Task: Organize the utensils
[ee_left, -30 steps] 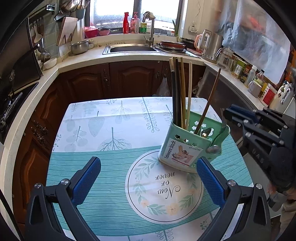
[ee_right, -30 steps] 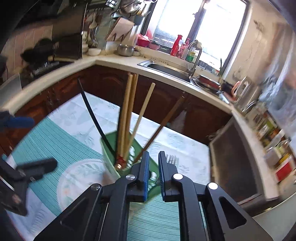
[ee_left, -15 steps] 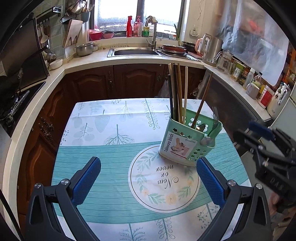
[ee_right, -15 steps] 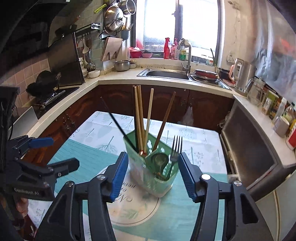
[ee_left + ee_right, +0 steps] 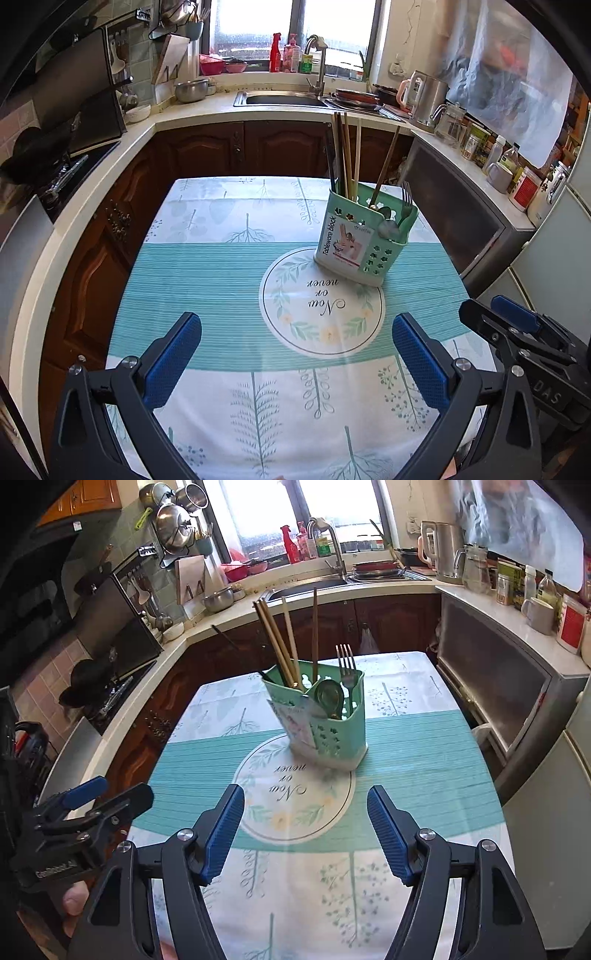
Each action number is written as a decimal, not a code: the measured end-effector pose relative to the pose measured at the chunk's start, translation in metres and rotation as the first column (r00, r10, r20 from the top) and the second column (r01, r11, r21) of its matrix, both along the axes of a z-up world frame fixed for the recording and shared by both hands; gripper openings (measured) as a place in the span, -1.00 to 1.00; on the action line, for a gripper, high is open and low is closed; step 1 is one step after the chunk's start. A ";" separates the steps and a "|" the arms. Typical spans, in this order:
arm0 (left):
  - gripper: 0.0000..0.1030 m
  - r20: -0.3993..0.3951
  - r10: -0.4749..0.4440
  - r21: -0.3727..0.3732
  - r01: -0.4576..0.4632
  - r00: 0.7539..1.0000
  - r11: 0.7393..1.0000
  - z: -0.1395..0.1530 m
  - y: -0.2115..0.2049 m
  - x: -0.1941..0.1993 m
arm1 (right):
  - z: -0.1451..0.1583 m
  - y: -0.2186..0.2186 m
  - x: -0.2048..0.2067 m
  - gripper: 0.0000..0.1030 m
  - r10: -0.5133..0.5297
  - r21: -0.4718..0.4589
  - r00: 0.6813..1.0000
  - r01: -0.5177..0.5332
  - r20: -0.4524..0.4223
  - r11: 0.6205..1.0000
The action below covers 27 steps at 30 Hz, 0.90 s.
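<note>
Utensil holder (image 5: 364, 242) stands on the table (image 5: 207, 280), chopsticks (image 5: 345, 155) left inside, fork (image 5: 405, 201) right; sink (image 5: 284, 99) behind

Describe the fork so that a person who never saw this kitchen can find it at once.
On the table with the leaf-print tablecloth stands a green utensil holder. The fork stands in its shorter compartment, beside the spoon, tines up. It is the only piece with prongs; the chopsticks are plain sticks.

One caddy (image 5: 325, 720), one fork (image 5: 345, 661), five chopsticks (image 5: 291, 635) (one black)
</note>
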<state>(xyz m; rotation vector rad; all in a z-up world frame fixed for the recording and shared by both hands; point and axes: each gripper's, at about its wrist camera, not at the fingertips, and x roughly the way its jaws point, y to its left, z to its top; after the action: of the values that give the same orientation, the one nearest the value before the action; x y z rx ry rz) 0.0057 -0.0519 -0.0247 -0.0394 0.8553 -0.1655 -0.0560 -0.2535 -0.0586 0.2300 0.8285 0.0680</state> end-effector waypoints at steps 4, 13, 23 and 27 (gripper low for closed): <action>0.98 0.027 0.003 -0.001 -0.003 1.000 1.000 0.010 0.000 -0.021 | 0.021 0.005 -0.041 0.64 -0.004 0.020 0.999 0.003 0.050 1.000; 0.98 0.060 0.056 0.058 -0.060 0.997 0.997 0.023 -0.001 -0.044 | 0.053 0.015 -0.095 0.67 -0.011 0.006 0.994 0.010 0.106 1.000; 0.98 0.077 0.072 0.094 -0.079 0.994 0.992 0.025 -0.003 -0.049 | 0.061 0.011 -0.111 0.68 -0.013 0.005 0.993 0.013 0.116 1.000; 0.98 0.062 0.073 0.102 -0.079 0.995 0.992 0.022 -0.003 -0.048 | 0.062 0.009 -0.111 0.68 -0.012 0.012 0.995 0.011 0.101 1.000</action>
<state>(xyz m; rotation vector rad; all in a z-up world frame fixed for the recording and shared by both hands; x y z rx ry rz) -0.0422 -0.0547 -0.0030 0.0308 0.8024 -0.0500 -0.1674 -0.2450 0.0030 0.2406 0.7261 0.0732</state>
